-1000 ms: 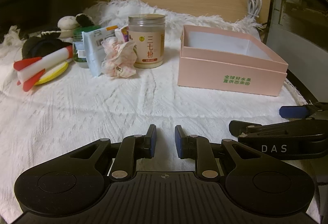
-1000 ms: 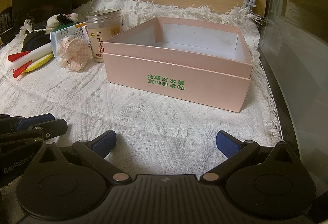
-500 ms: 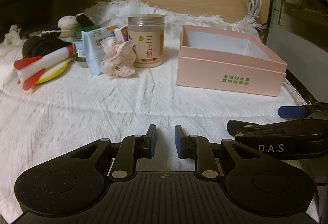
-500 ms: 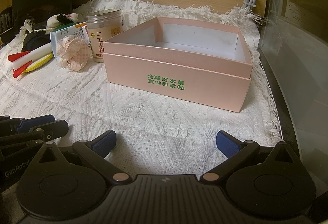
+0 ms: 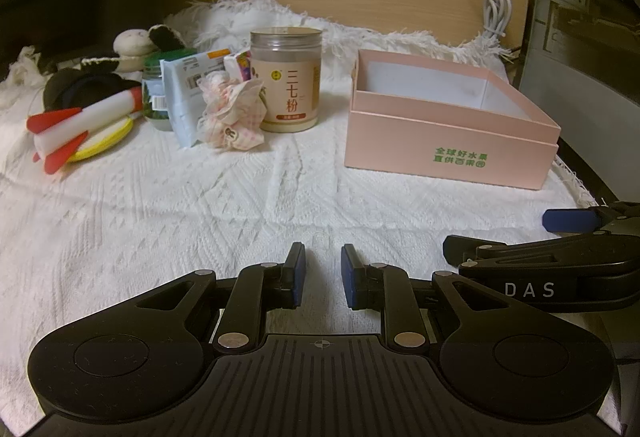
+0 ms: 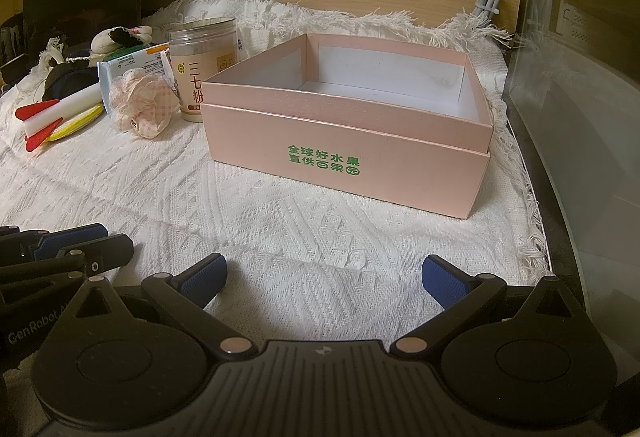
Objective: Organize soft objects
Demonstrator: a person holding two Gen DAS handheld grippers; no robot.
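Two hand-held grippers hover low over a table covered by a white knitted cloth [image 5: 160, 221] with a fringed edge.

In the left wrist view, the left gripper [image 5: 323, 277] sits at 6 o'clock. Its blue-padded fingers [image 5: 298, 277] are drawn nearly together with a narrow gap, and nothing is between them. At 4 o'clock the right gripper [image 5: 552, 237] shows from the side.

In the right wrist view, the right gripper [image 6: 324, 277] also sits at 6 o'clock, its fingers [image 6: 206, 275] spread wide apart and grasping nothing. Part of the left gripper shows at 8 o'clock.

An open pink cardboard box [image 6: 348, 157] with green printed characters on its front stands just ahead of the right gripper, around 12 o'clock in that view and at 2 o'clock in the left view. It is empty, with a white inside.

The soft things lie in a cluster at 10 o'clock in both views, well apart from the grippers and outside the box. They include a pink-and-white checked scrunchie [image 5: 232, 117], a white toy rocket [image 5: 80, 125] with red fins lying on a yellow disc [image 5: 104, 141], and a small black-and-white plush toy [image 5: 140, 45] farther back. A clear plastic jar [image 5: 286, 81] with a beige label stands upright just right of the scrunchie, between it and the box. A pack of tissues [image 5: 186, 93] leans behind the scrunchie.

A white cable [image 5: 496, 9] hangs against the wooden wall behind.
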